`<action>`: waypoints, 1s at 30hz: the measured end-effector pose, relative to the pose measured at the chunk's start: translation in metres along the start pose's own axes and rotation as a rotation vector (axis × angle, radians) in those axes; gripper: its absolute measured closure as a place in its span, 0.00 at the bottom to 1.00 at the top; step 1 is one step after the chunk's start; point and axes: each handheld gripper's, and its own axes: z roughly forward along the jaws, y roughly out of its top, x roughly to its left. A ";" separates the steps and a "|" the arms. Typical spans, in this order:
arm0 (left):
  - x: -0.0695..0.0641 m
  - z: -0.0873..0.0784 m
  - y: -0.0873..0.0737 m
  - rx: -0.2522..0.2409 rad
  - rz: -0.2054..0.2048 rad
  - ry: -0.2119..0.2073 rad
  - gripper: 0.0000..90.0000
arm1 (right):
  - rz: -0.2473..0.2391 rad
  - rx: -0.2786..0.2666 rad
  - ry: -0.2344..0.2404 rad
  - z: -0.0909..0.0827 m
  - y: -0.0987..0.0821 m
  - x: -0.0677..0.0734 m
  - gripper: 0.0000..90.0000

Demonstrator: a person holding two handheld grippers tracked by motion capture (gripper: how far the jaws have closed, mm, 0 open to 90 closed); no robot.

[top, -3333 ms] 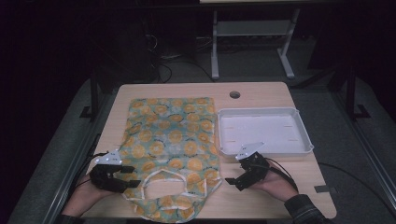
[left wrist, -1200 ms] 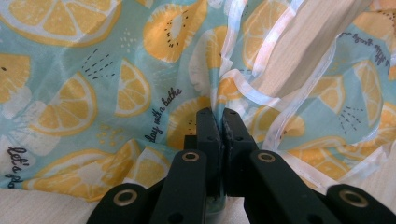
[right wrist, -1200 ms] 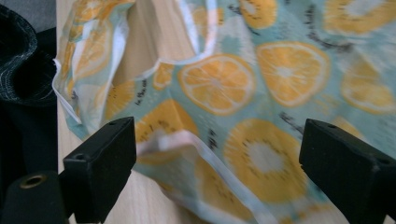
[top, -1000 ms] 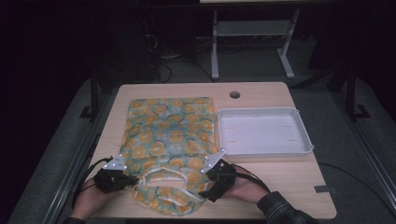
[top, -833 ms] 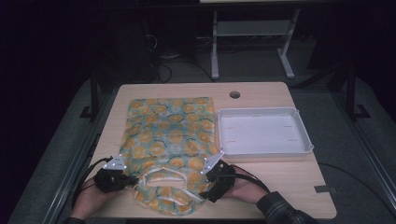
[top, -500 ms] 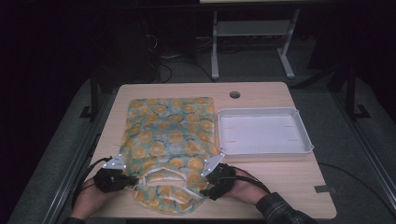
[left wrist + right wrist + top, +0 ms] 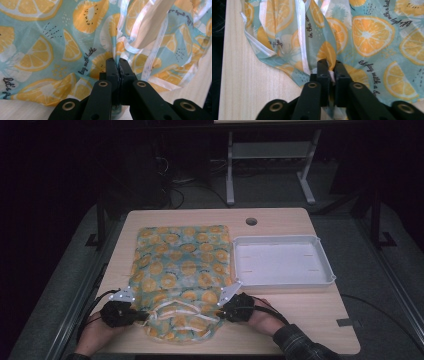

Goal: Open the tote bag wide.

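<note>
Since the citrus-print garment (image 7: 181, 270) appears thin and limp, both the left gripper (image 7: 119, 65) and right gripper (image 7: 331, 67), clamped on its near shoulder edges, should lift together.

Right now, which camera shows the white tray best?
The high view. There the white tray sits whole on the table, right of the orange-print cloth, apart from both hands. The left gripper view and the right gripper view look along shut tongs at the cloth instead.
</note>
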 end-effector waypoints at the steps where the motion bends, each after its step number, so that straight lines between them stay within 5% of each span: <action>1: -0.001 0.000 0.000 0.001 -0.004 -0.005 0.99 | -0.001 0.002 0.003 0.000 0.000 0.000 0.97; 20: -0.034 -0.005 0.001 0.012 0.034 -0.137 0.99 | 0.004 0.023 0.038 -0.014 -0.011 0.000 0.99; 30: -0.045 -0.024 -0.002 -0.076 0.036 -0.160 0.99 | 0.015 -0.037 0.047 -0.035 -0.014 0.006 0.99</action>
